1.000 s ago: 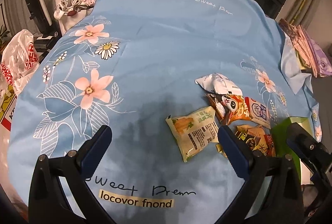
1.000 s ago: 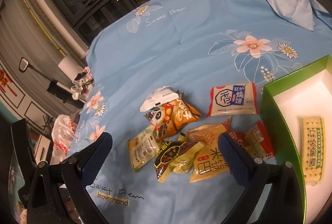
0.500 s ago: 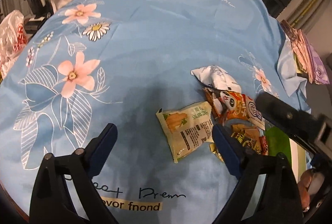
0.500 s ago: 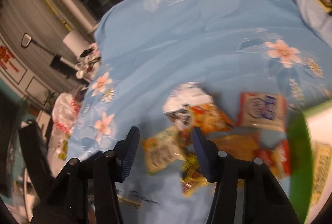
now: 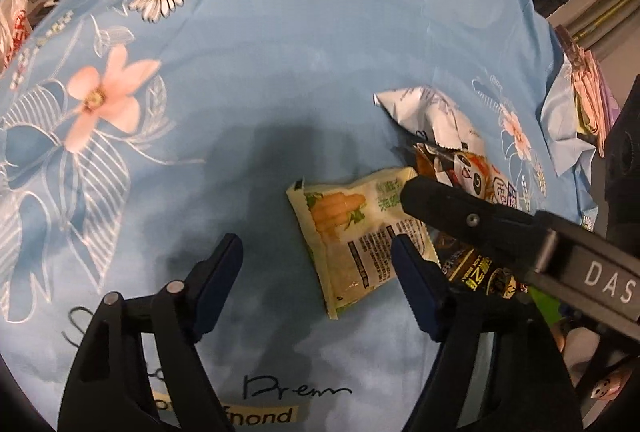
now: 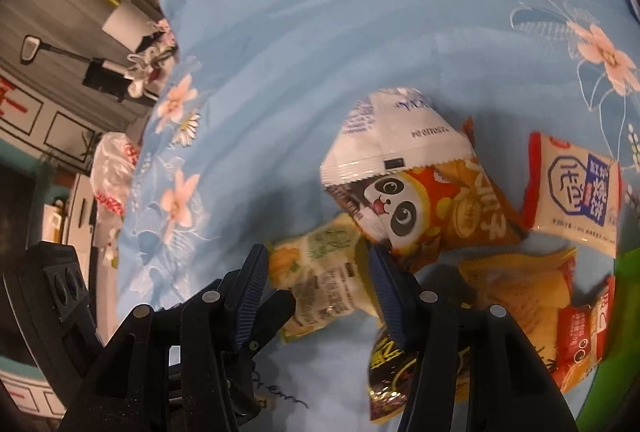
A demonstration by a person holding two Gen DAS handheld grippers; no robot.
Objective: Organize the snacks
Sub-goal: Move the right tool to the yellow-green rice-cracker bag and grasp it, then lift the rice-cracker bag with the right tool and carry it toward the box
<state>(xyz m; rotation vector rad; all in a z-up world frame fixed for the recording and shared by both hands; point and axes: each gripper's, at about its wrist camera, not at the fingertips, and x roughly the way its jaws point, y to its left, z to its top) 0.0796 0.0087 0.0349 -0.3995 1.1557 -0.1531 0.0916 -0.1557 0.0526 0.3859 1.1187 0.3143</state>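
Observation:
A pale yellow-green snack packet [image 5: 352, 228] lies flat on the blue flowered cloth [image 5: 280, 52]. My right gripper [image 6: 316, 284] is open and low over this packet [image 6: 320, 272], one finger on each side of it, apart from it. The right gripper's finger also shows in the left wrist view [image 5: 460, 212], reaching over the packet's right end. My left gripper [image 5: 316, 276] is open and empty, just left of the packet. A panda packet [image 6: 424, 208], a white packet [image 6: 396, 136] and a red-and-cream packet [image 6: 576, 188] lie behind.
More packets, orange [image 6: 528, 284], red [image 6: 580, 332] and dark [image 6: 388, 372], lie at the right beside the green box edge [image 6: 628, 272]. Folded cloths [image 5: 588, 100] sit at the far right. Bags and clutter [image 6: 112, 168] stand off the left edge of the cloth.
My right gripper has swung left and down onto the yellow-green packet and narrowed its opening. My left gripper has come lower and nearer the cloth.

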